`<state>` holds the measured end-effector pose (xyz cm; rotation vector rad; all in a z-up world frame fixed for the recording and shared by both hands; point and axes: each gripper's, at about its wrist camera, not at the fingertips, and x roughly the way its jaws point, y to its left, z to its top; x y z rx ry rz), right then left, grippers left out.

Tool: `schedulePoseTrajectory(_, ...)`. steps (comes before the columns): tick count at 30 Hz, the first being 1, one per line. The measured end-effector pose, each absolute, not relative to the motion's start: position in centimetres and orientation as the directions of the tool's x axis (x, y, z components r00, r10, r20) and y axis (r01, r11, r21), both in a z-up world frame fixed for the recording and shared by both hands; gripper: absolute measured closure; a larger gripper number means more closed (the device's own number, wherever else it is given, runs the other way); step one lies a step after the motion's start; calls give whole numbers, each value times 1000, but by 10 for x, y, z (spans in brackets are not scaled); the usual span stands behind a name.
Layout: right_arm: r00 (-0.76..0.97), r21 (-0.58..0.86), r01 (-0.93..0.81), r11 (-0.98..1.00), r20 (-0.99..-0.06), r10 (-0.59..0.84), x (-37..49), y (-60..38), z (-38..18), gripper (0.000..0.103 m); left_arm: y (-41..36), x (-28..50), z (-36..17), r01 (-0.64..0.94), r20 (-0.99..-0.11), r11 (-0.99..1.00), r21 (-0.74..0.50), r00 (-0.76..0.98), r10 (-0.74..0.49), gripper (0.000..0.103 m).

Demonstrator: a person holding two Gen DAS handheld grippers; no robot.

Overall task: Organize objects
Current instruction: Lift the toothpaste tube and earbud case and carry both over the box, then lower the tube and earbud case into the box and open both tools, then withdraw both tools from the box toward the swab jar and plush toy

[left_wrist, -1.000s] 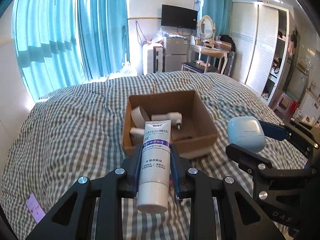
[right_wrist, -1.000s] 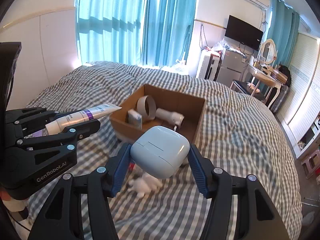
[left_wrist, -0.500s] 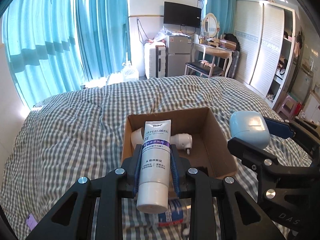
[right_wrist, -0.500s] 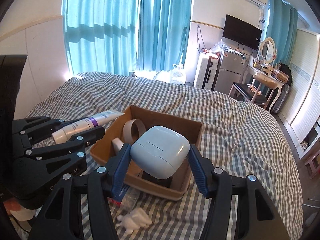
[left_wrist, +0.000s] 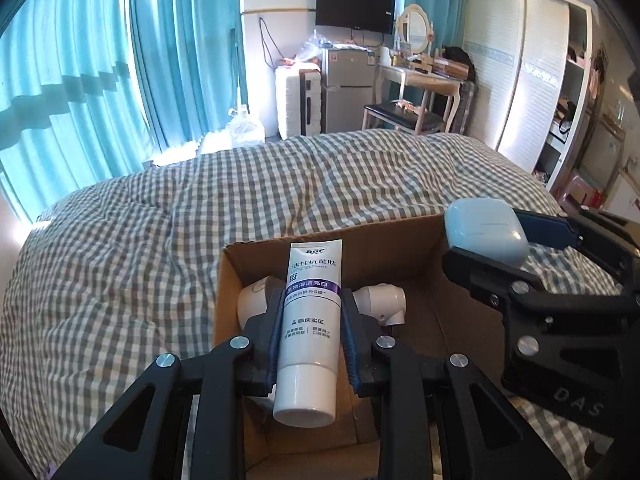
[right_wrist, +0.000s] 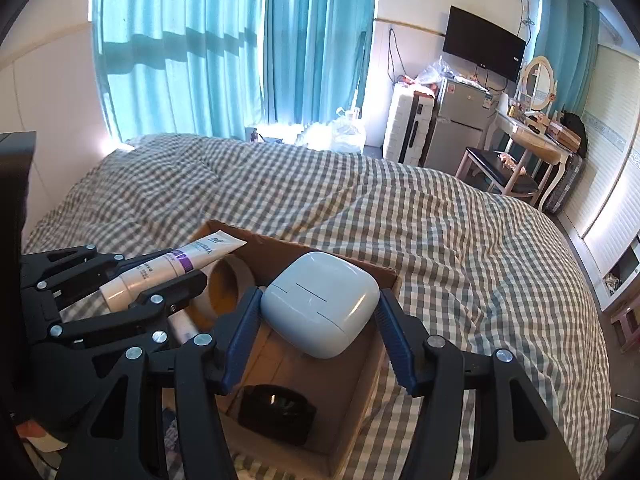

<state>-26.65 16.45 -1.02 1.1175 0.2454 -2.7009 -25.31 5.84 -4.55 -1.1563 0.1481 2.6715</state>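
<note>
The left gripper (left_wrist: 311, 322) is clamped on a white toothpaste tube (left_wrist: 309, 334), gripped across its middle, cap end toward the camera and flat crimped end forward, above the open cardboard box (left_wrist: 440, 236) just below and ahead. Such a tube is likely light and soft; squeezing mid-body dents it, so the firmer shoulder near the cap would be a safer hold. Under the tube lie a tape roll (right_wrist: 232, 284) and a white elbow fitting (left_wrist: 382, 304). To the right, the right gripper (right_wrist: 318, 318) pinches a pale blue earbud case (right_wrist: 320, 304) by its sides, over the box interior. That shell looks smooth, rigid and slippery; a low release suits it.
</note>
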Motion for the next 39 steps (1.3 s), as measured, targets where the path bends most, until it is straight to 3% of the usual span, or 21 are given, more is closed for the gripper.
schedulePoseTrajectory(11, -621, -15, 236, -972, -771, -139, -307, 183, -55, 45, 72, -269, -89, -311, -770, -950, -12, -603, 207, 77)
schedulePoseTrajectory(23, -609, 7, 244, -970, -777, -159, -303, 188, -55, 45, 79, -257, -103, -344, -786, -938, -44, -568, 245, 74)
schedulePoseTrajectory(31, -673, 24, 220, -975, -720, -170, -282, 195, -16, 32, 70, -232, -77, -337, -753, -940, -55, -604, 260, 28)
schedulePoseTrajectory(34, -694, 7, 211, -977, -703, -155, -268, 194, 2, 29, 64, -218, -59, -326, -733, -945, -36, -634, 247, 26)
schedulePoseTrajectory(36, -710, -8, 195, -981, -691, -136, -257, 195, 15, 21, 63, -207, -43, -323, -720, -946, -28, -650, 243, 26)
schedulePoseTrajectory(39, -736, -9, 172, -985, -666, -122, -236, 202, 37, 17, 60, -188, -16, -309, -684, -951, -17, -690, 237, 15)
